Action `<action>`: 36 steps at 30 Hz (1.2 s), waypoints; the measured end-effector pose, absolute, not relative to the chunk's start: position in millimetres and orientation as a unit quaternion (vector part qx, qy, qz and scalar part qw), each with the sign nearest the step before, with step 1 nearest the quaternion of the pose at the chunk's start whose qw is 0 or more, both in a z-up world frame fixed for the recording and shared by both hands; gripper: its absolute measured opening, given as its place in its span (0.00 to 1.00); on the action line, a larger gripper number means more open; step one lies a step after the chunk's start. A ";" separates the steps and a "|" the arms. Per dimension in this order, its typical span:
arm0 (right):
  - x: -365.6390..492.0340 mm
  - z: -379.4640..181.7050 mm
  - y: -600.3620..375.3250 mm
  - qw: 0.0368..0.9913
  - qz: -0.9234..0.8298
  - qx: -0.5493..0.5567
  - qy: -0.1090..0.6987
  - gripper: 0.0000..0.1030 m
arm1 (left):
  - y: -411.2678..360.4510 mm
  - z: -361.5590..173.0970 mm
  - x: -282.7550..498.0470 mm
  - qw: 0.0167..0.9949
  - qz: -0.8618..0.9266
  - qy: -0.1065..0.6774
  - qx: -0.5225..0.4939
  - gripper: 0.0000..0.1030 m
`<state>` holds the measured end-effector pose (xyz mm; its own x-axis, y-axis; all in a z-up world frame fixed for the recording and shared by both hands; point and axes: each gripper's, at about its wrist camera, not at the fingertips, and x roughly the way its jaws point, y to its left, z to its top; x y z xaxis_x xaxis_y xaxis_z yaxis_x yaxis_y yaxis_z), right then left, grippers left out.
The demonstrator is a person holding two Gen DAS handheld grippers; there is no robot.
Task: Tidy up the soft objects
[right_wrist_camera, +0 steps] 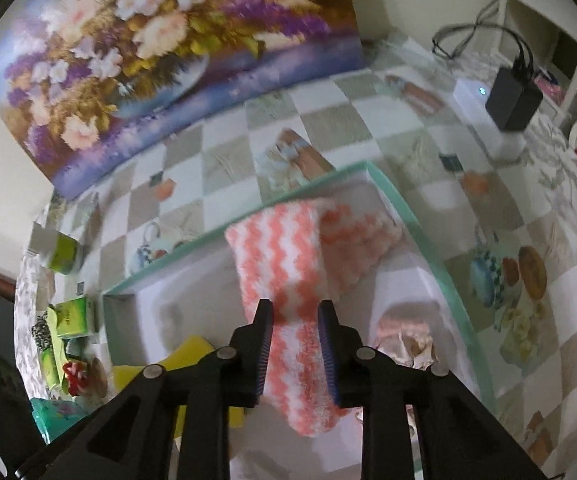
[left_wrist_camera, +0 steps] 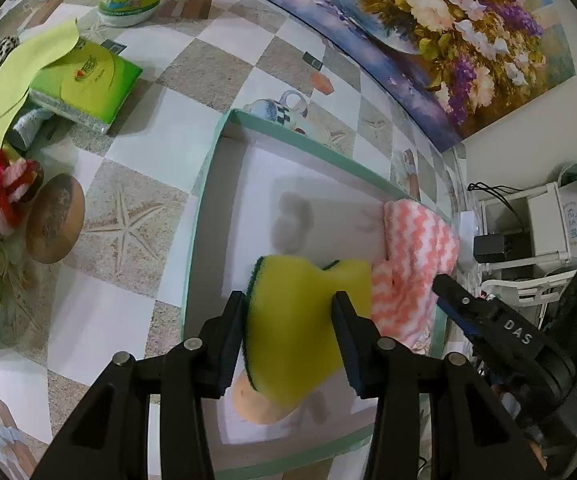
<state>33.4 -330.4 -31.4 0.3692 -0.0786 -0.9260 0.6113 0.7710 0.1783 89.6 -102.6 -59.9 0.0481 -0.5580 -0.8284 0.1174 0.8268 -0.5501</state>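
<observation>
Two soft things hang over one shallow white tray with a mint-green rim (left_wrist_camera: 320,146), each between a pair of black jaws. The left gripper (left_wrist_camera: 290,300) has its jaws clenched on a yellow sponge with a dark green scouring layer (left_wrist_camera: 300,320), whose sides dent inward under the pads. The right gripper (right_wrist_camera: 295,312) has a pink-and-white zigzag fluffy cloth (right_wrist_camera: 288,280) between its jaws; whether the pads still press on it I cannot tell. The cloth's far end lies folded against the tray's far rim, ahead of the right jaws. Beyond the left jaws the tray floor is bare up to its far corner, the widest free room. One peach-coloured soft thing (left_wrist_camera: 256,404) lies under the sponge, below the left jaws. Left of the left jaws, outside the rim on the checked table (left_wrist_camera: 136,216), lie one green tissue pack (left_wrist_camera: 88,88), one lime cloth (left_wrist_camera: 16,92) and one red-and-white yarn bundle (left_wrist_camera: 4,192).
</observation>
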 end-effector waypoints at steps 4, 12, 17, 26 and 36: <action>33.3 -31.2 -330.3 0.784 -0.228 0.253 0.520 0.54 | -103.0 -48.0 91.4 0.712 -0.237 0.642 -0.157 0.48; 34.6 -7.2 -322.6 0.803 -0.239 0.215 0.502 0.76 | -102.3 -30.2 93.6 0.723 -0.236 0.633 -0.144 0.67; 36.2 5.9 -315.6 0.822 -0.239 0.190 0.481 0.98 | -95.2 -17.1 97.1 0.742 -0.226 0.615 -0.142 0.68; 35.0 31.5 -306.2 0.860 -0.208 0.204 0.419 1.00 | -71.4 1.3 105.7 0.762 -0.214 0.588 -0.167 0.70; 31.0 56.5 -275.9 0.898 -0.214 0.142 0.357 1.00 | -48.6 12.8 112.9 0.764 -0.211 0.575 -0.203 0.70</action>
